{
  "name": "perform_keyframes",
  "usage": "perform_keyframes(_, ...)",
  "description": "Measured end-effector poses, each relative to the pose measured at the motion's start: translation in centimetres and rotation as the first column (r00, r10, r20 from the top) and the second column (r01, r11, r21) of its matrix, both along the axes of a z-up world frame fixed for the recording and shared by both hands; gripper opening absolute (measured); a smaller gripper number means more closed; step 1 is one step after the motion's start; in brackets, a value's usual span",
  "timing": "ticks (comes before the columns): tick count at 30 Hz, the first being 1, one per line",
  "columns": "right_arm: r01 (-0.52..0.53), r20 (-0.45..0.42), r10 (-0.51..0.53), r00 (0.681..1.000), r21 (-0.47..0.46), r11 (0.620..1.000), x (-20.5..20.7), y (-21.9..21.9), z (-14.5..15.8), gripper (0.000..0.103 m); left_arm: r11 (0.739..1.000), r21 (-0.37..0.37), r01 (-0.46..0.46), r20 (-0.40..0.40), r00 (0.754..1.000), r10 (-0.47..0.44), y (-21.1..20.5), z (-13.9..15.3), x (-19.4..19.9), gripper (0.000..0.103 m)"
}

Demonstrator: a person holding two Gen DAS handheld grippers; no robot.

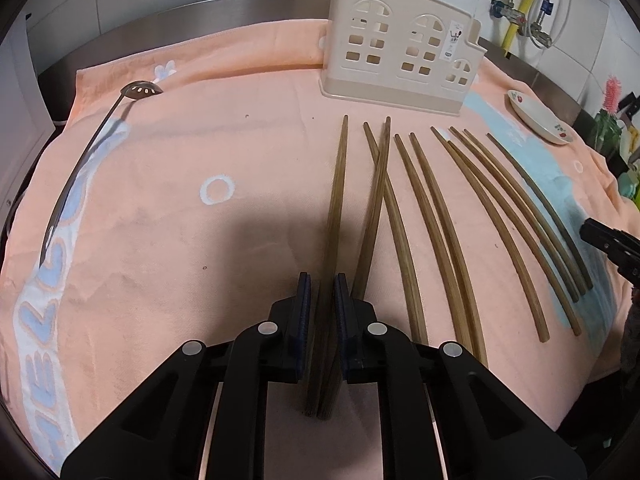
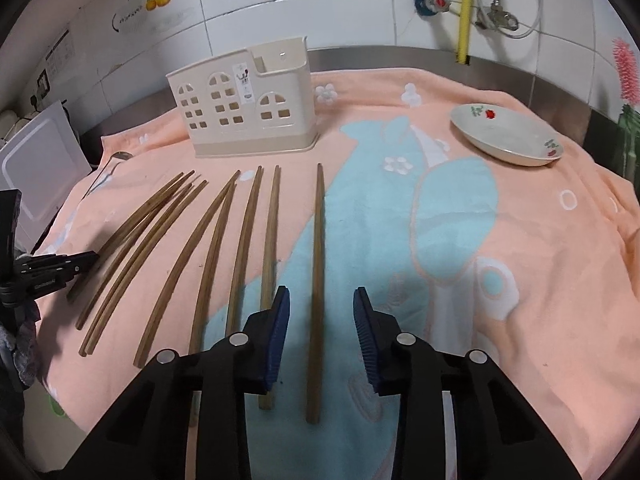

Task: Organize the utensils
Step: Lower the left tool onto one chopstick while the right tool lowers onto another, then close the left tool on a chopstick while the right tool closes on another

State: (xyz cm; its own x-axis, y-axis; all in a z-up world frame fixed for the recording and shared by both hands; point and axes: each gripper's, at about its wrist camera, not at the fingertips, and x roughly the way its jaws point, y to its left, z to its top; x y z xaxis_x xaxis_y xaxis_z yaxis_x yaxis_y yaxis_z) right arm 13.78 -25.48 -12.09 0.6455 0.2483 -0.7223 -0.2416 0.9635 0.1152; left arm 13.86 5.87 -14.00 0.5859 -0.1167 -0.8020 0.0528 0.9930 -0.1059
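In the left wrist view my left gripper [image 1: 322,292] is shut on wooden chopsticks [image 1: 338,184]; two butt ends stick out behind the pads. Several more chopsticks [image 1: 436,220] lie fanned on the orange towel [image 1: 180,240] to the right. My right gripper [image 2: 321,300] stands open astride a single chopstick [image 2: 319,240] on the towel's blue patch, pads clear of it. Further chopsticks [image 2: 208,248] lie to its left. The cream utensil holder [image 1: 400,52] [image 2: 244,108] stands upright at the back. A slotted metal spoon [image 1: 142,90] lies far left.
A white dish with red flowers [image 2: 508,136] [image 1: 538,118] sits at the back right of the towel. Pipes and valves [image 2: 464,8] hang on the tiled wall. A white appliance [image 2: 40,160] stands past the towel's left edge. The other gripper shows at each view's side.
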Motion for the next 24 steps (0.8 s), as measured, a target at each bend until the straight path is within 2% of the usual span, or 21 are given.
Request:
perform_keyframes(8,-0.007,-0.052,0.006,0.999,-0.008,1.000,1.3,0.8,-1.8,0.019,1.000,-0.009,-0.003,0.001,1.000,0.003,0.0,-0.1,0.0,0.011)
perform_keyframes(13,0.005,-0.043,-0.006,0.999,-0.033,0.999,1.4,1.2,-2.0,0.010,1.000,0.008,0.005,0.007,1.000,-0.005,-0.2,-0.1,0.0,0.011)
perform_keyframes(18,-0.003,-0.020,0.001,1.000,-0.089,0.996,1.2,1.7,-2.1,0.007,1.000,0.018,0.008,0.004,1.000,-0.008,-0.4,-0.1,0.1,0.011)
perform_keyframes(21,-0.004,-0.017,0.003,1.000,-0.093,0.996,1.1,1.7,-1.9,0.007,0.999,0.032,0.003,0.000,1.000,-0.003,-0.6,0.0,0.2,0.008)
perform_keyframes(24,-0.002,-0.002,0.002,1.000,-0.085,0.996,0.7,1.5,-1.3,0.007,1.000,0.001,0.002,0.001,1.000,-0.002,-0.4,0.3,0.1,0.007)
